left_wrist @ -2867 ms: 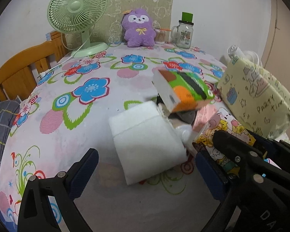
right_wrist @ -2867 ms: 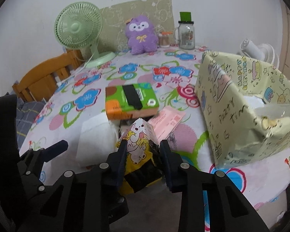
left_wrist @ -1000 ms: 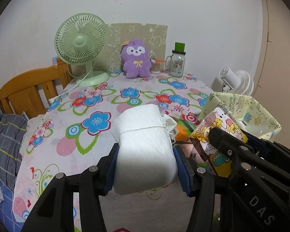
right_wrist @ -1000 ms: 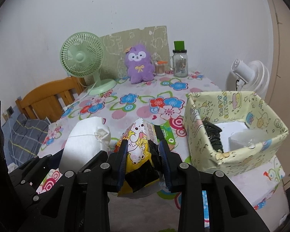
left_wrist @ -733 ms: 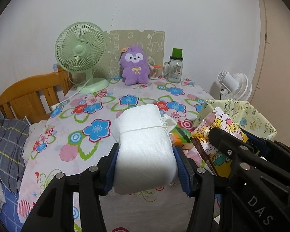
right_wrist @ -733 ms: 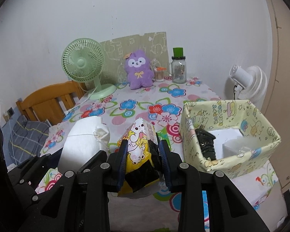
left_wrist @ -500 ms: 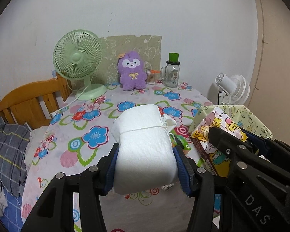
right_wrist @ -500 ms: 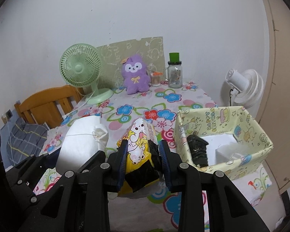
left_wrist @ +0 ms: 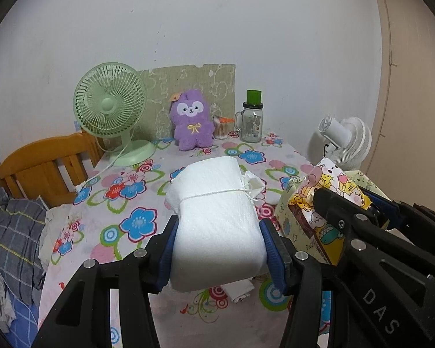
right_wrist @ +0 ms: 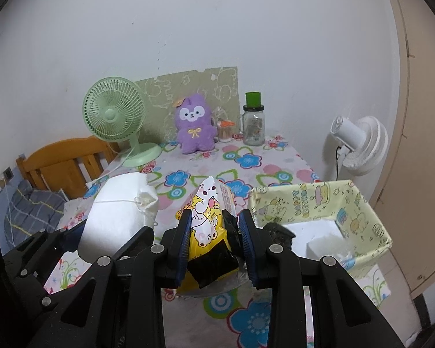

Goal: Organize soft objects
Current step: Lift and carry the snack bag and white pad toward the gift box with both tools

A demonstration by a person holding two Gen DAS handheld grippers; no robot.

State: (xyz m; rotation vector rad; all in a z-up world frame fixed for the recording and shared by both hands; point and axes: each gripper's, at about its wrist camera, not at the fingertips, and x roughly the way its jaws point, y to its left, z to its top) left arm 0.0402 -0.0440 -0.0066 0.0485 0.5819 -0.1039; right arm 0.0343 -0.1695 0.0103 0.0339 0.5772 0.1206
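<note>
My left gripper is shut on a white soft bundle tied with string and holds it high above the flowered table. The bundle also shows in the right wrist view. My right gripper is shut on a yellow cartoon-print pack, also held above the table; the pack shows in the left wrist view. A pale yellow fabric box stands at the right, holding a dark item and white items.
At the table's far end stand a green fan, a purple plush, a glass jar with a green lid and a small cup of sticks. A wooden chair is at the left. A white fan is at the right.
Both grippers have risen and drawn back with their loads. At first the left gripper was open over the white bundle on the table; now it grips it.
</note>
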